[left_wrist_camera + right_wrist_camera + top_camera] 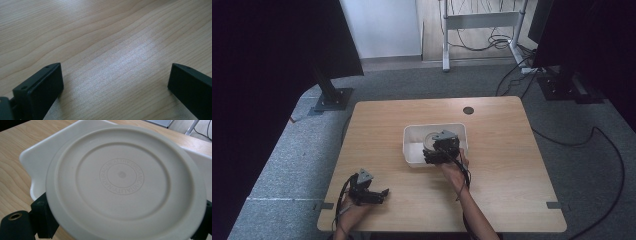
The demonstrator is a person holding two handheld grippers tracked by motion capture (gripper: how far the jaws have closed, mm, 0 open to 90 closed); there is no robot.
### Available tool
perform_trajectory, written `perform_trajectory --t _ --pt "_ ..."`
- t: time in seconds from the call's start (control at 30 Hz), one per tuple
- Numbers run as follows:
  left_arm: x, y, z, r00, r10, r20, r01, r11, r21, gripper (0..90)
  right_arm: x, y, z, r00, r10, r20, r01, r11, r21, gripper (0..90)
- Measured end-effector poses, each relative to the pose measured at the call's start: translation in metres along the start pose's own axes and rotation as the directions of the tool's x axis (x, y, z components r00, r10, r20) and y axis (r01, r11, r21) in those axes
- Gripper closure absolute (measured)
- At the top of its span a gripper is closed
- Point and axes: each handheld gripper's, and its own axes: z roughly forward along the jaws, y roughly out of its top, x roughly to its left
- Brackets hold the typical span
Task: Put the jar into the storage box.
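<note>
A round cream plate (122, 175) is tilted so that its underside, with a ring of embossed lettering, faces the right gripper view. My right gripper (122, 225) is shut on it, one black jaw at each lower edge. From above, the right gripper (434, 152) holds the plate (431, 136) over a white rectangular tub (412, 131) at the middle of the wooden table (502, 150). The tub's rim (37, 157) shows behind the plate. My left gripper (381, 194) rests low at the table's front left, open, with only bare wood (100, 37) between its fingers (42, 90).
A dark round cable hole (468, 110) sits near the table's far edge. Black stands (332, 97) and cables (607, 150) lie on the grey carpet around the table. A white desk frame (482, 20) stands at the back.
</note>
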Motion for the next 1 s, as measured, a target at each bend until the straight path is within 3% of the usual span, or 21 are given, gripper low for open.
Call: perform_trajectory --t 0.67,1.0 --pt "0.000 0.000 0.000 1.0000 0.000 0.000 0.000 1.0000 0.000 0.0 0.009 -0.013 0.031 0.9996 -0.019 0.023 0.017 0.998 0.061 9.4" --pt "0.000 0.000 0.000 1.0000 0.000 0.000 0.000 1.0000 0.000 0.0 0.005 -0.014 0.032 0.9998 0.019 0.009 -0.020 0.997 0.068 9.2"
